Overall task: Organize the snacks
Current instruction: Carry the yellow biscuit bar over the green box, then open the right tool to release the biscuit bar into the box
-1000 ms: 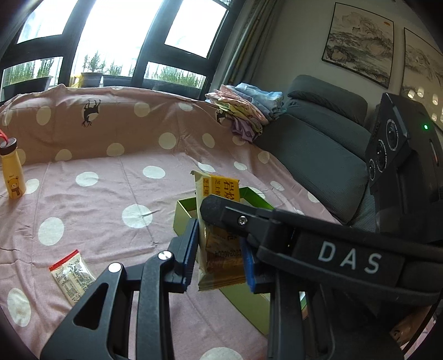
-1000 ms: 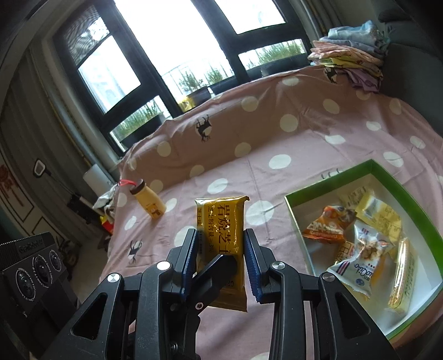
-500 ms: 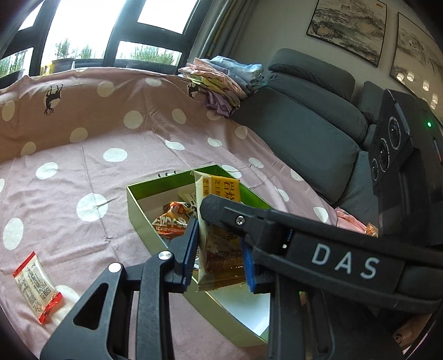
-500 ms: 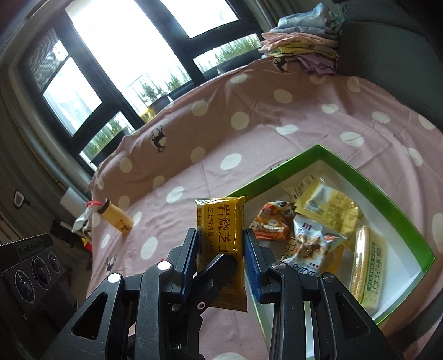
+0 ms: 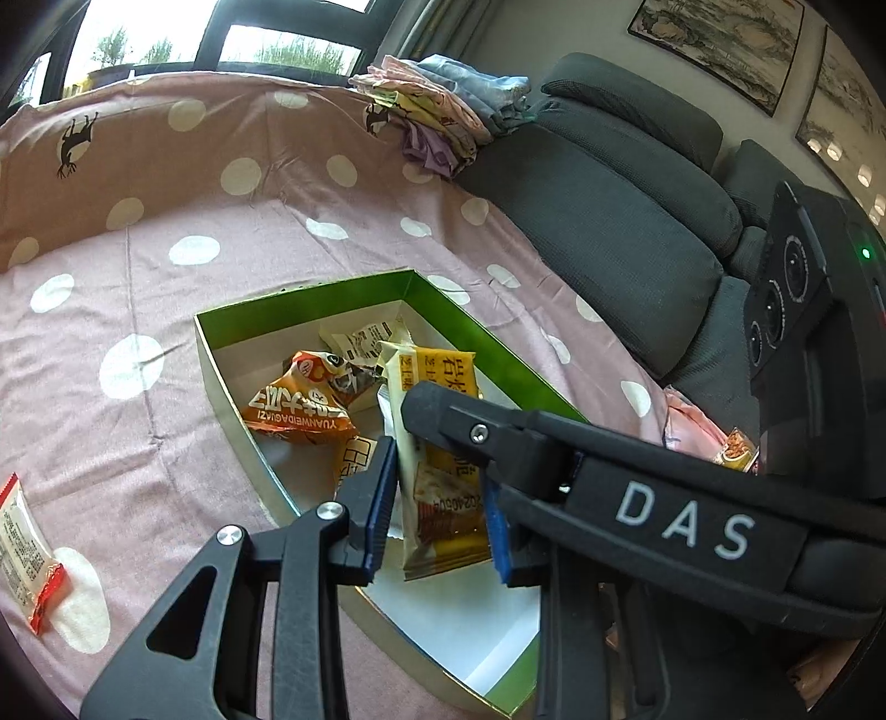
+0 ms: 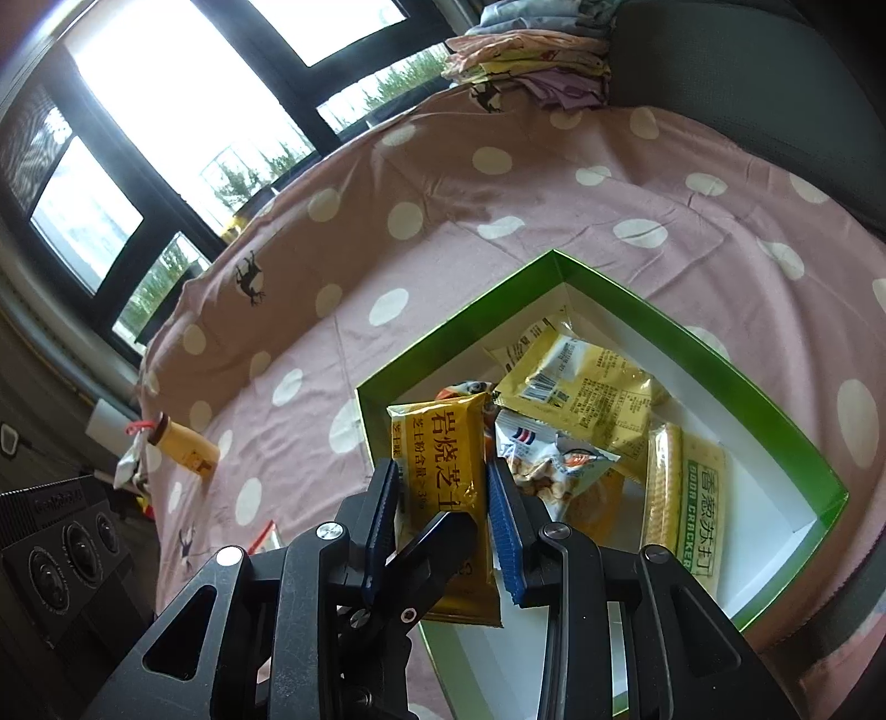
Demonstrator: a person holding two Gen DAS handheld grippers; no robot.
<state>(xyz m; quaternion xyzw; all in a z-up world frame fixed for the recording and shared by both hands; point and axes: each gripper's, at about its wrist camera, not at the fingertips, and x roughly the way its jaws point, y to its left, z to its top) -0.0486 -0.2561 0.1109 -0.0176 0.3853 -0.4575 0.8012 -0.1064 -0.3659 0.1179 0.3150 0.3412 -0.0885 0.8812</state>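
Quickly: pink polka-dot sheet (image 5: 221, 249) covers the surface, with a grey sofa (image 5: 609, 221) alongside, dark-framed windows (image 6: 183, 83) behind and 2 framed pictures (image 5: 720, 33) on the wall. Folded clothes (image 5: 443, 111) are stacked at the sheet's far edge. A yellow bottle (image 6: 183, 448) and a red-edged sachet (image 5: 27, 554) lie on the sheet, well apart from the green box (image 5: 310, 302). Inside the box are an orange packet (image 5: 299, 404), a white nut packet (image 6: 554, 459), a pale yellow pouch (image 6: 587, 382) and a cracker pack (image 6: 686, 509). The yellow snack packet (image 6: 437, 443) is held upright over the box's near corner, not yet set down. The right gripper (image 6: 443, 482) is clamped on it, and the left gripper (image 5: 437, 487) also pinches it between blue pads. A black finger crosses in front, hiding part of the packet.
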